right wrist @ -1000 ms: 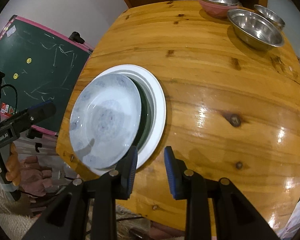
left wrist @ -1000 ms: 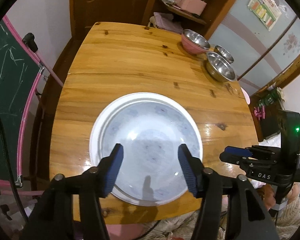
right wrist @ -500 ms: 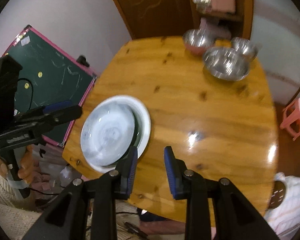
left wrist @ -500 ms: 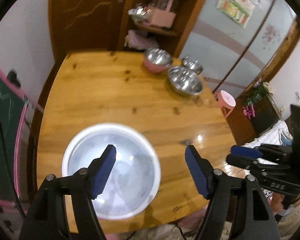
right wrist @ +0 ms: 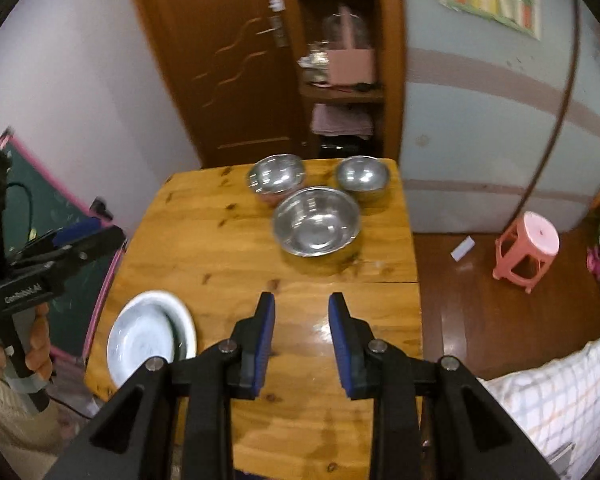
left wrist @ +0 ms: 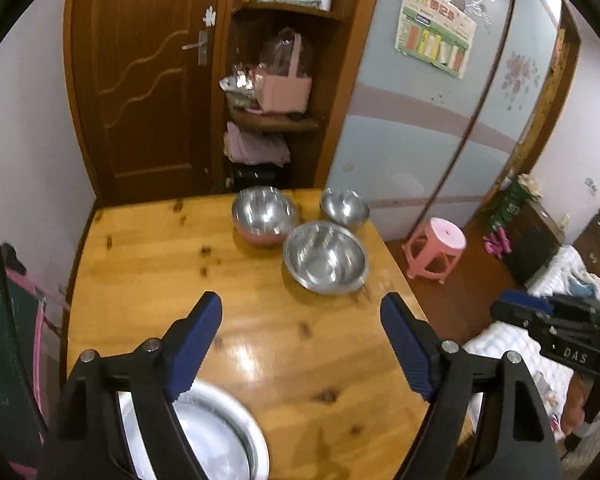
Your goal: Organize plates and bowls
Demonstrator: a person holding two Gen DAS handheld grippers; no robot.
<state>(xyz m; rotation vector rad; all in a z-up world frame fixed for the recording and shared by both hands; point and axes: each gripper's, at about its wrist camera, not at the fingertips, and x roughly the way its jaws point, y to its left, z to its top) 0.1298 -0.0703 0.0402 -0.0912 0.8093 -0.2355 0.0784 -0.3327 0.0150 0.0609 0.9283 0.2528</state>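
Note:
A pale blue patterned plate lies tilted inside a white plate at the near left of the wooden table; in the left wrist view this stack shows low behind my left finger. Three steel bowls stand at the far end: a large one, a pink-sided one and a small one. My left gripper hangs above the table, its jaws opening with nothing between them. My right gripper is open a little and empty, high over the near table edge.
A pink stool stands on the floor right of the table. A green chalkboard with a pink frame leans at the left. A brown door and corner shelves are behind the table. Checked bedding lies at the right.
Both grippers have risen and drawn back from the plates, so the whole table and room now show. The left jaws have spread wider. The plates stay stacked at the near left.

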